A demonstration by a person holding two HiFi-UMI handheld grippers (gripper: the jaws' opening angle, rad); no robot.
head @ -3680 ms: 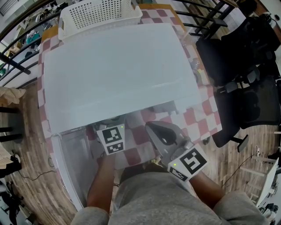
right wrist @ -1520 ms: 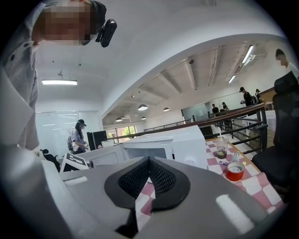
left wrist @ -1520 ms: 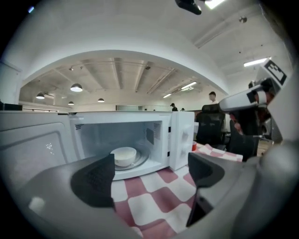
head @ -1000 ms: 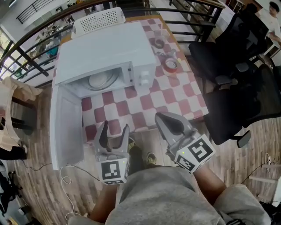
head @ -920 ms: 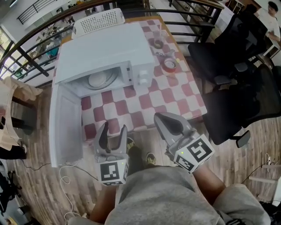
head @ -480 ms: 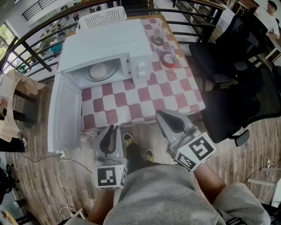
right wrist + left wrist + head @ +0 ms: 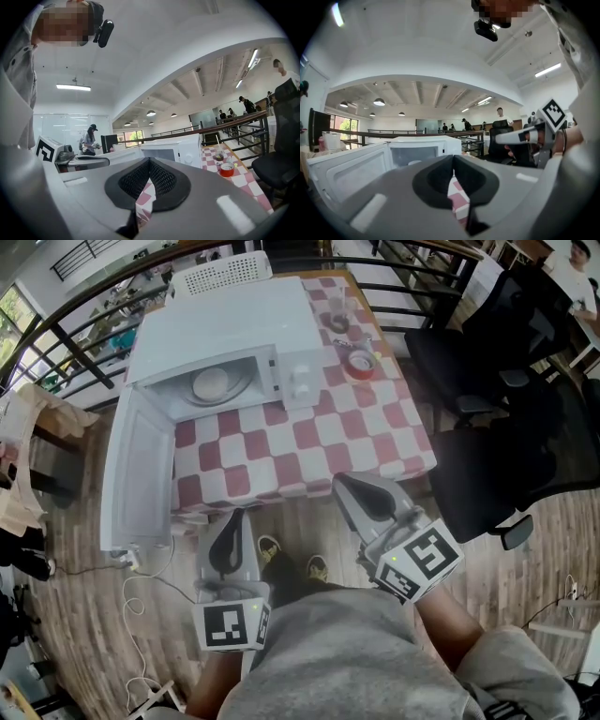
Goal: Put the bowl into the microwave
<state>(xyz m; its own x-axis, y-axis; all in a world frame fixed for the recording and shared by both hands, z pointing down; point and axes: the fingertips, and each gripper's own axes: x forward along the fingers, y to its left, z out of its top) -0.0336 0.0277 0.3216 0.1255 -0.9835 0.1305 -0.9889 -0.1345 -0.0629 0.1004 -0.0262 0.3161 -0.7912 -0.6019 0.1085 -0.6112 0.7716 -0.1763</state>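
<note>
pale round bowl [image 7: 211, 385], lying inside the open white microwave oven [image 7: 234, 329] on the red-and-white checked table [image 7: 309, 446]; left gripper [image 7: 234, 516] just closed on nothing, right gripper [image 7: 342, 486] shut and empty, both off the table's near edge; placing judged done, next likely pushing the hinged white door [image 7: 136, 479] shut.

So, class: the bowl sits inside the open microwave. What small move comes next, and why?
Probably bring the left tool to the open white microwave door and push it shut: the pale round bowl already sits inside the white microwave, and that tool is shut, empty and nearest the door.
</note>
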